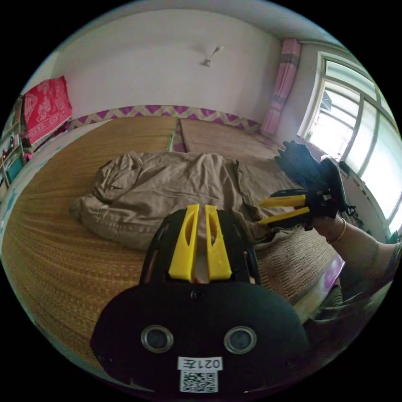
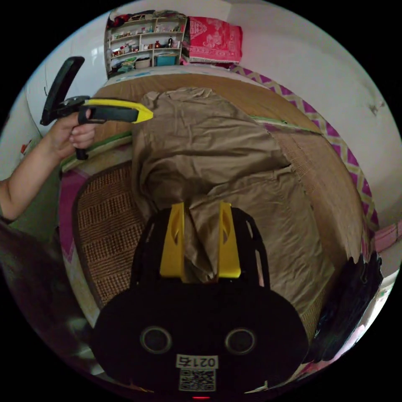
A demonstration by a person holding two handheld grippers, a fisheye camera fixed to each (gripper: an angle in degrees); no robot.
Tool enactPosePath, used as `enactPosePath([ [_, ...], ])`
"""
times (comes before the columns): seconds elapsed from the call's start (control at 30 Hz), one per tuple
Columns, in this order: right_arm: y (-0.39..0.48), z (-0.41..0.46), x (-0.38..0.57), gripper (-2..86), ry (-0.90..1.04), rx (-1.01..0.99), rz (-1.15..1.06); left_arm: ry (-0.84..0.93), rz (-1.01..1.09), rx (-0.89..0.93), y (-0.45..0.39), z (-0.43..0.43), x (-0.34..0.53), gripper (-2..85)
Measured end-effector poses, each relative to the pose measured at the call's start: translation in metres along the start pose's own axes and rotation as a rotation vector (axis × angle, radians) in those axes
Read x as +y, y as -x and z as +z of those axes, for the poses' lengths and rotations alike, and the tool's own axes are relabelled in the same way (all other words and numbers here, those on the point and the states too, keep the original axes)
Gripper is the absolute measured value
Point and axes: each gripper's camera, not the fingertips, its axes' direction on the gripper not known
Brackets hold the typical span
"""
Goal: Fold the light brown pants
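Light brown pants (image 1: 176,188) lie bunched and wrinkled on a woven straw mat (image 1: 79,251) on the bed. In the right gripper view, the right claw (image 2: 201,209) has a fold of the pants pinched between its two yellow jaws, near the edge of the bed. The left claw (image 1: 200,211) hangs just above the pants with its jaws almost together and no cloth between them. A red cloth (image 2: 214,39) hangs by the wall, beside a shelf (image 2: 142,39).
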Motion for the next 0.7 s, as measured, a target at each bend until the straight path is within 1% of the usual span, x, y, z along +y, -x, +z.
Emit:
enactPosePath([
  [0.1, -0.009, 0.010, 0.001, 6.5, 0.005, 0.025, 0.075, 0.145, -0.020, -0.060, 0.002, 0.028, -0.011, -0.6],
  [0.13, -0.021, 0.008, 0.005, 4.7, -0.017, -0.036, 0.140, 0.223, -0.037, -0.089, 0.006, 0.042, -0.011, -0.7],
  [0.17, -0.036, 0.002, 0.013, 3.0, -0.069, -0.108, 0.217, 0.228, -0.046, -0.082, 0.010, 0.048, -0.009, -0.8],
  [0.27, -0.059, -0.011, 0.033, 2.8, -0.133, -0.142, 0.303, 0.210, -0.058, -0.066, 0.015, 0.054, -0.002, -0.8],
  [0.4, -0.058, -0.017, 0.044, 5.7, -0.106, -0.097, 0.238, 0.213, -0.055, -0.072, 0.016, 0.058, -0.004, -0.9],
  [0.53, -0.036, -0.015, 0.048, 7.5, -0.057, -0.057, 0.107, 0.230, -0.064, -0.065, 0.019, 0.063, -0.007, -0.9],
  [0.6, -0.025, -0.008, 0.049, 6.4, -0.015, 0.004, 0.071, 0.228, -0.067, -0.060, 0.021, 0.064, -0.008, -0.9],
  [0.67, -0.024, -0.007, 0.057, 1.3, -0.018, 0.109, 0.076, 0.224, -0.070, -0.055, 0.022, 0.065, -0.009, -0.9],
  [0.7, -0.028, -0.009, 0.060, 0.8, -0.028, 0.115, 0.089, 0.223, -0.071, -0.054, 0.022, 0.065, -0.009, -0.9],
])
